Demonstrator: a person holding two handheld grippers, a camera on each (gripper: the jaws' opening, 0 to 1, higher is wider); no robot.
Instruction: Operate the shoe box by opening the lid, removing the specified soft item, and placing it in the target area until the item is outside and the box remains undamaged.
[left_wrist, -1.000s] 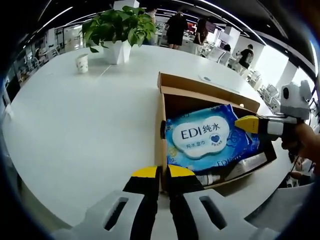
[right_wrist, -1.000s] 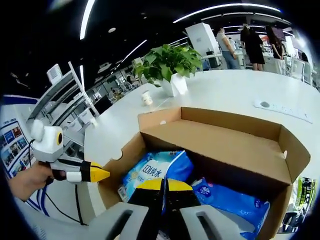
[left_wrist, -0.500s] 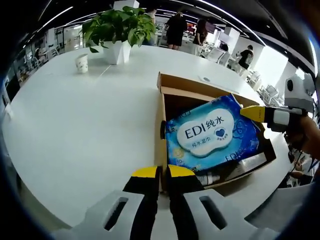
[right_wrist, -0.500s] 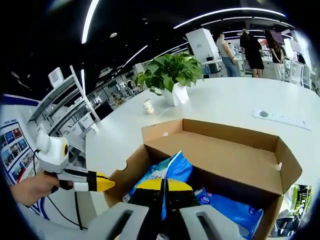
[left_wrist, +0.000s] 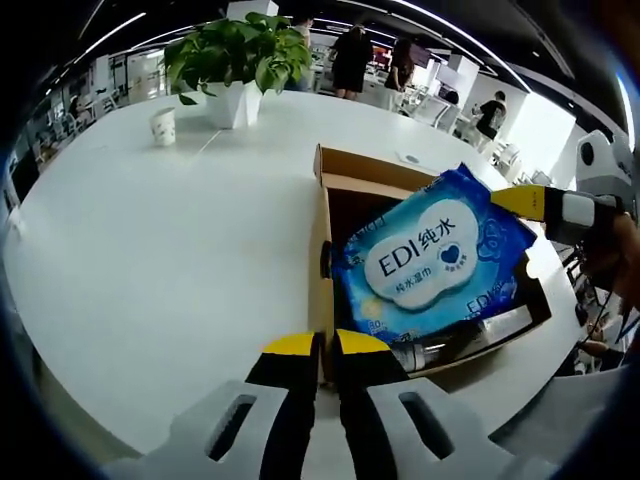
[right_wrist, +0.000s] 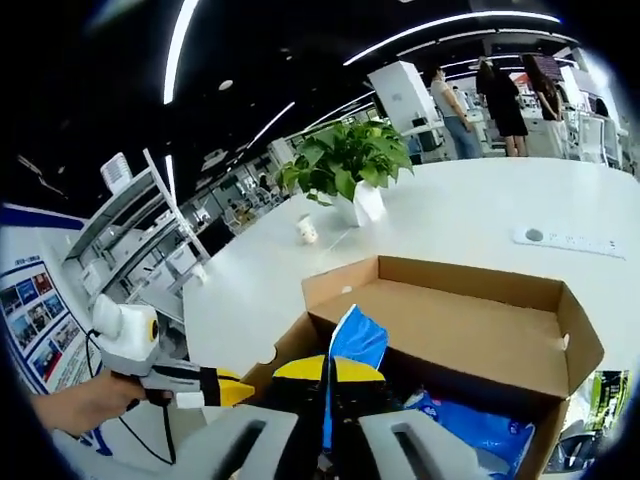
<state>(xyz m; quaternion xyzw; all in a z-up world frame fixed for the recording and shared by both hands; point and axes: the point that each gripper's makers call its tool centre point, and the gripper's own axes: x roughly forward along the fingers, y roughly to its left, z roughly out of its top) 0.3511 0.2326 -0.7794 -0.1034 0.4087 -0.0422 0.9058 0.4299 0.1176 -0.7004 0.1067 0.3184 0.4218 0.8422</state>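
Jaws clamped on wipes pack (left_wrist: 432, 262)

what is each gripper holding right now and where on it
The right gripper pinches the blue wet wipes pack by its edge. The left gripper is closed on the cardboard box wall.

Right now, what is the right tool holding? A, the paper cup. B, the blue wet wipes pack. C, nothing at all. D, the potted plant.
B: the right tool is closed on the top corner of the blue wet wipes pack, which tilts up out of the open cardboard box, while the paper cup and potted plant stand apart on the table.
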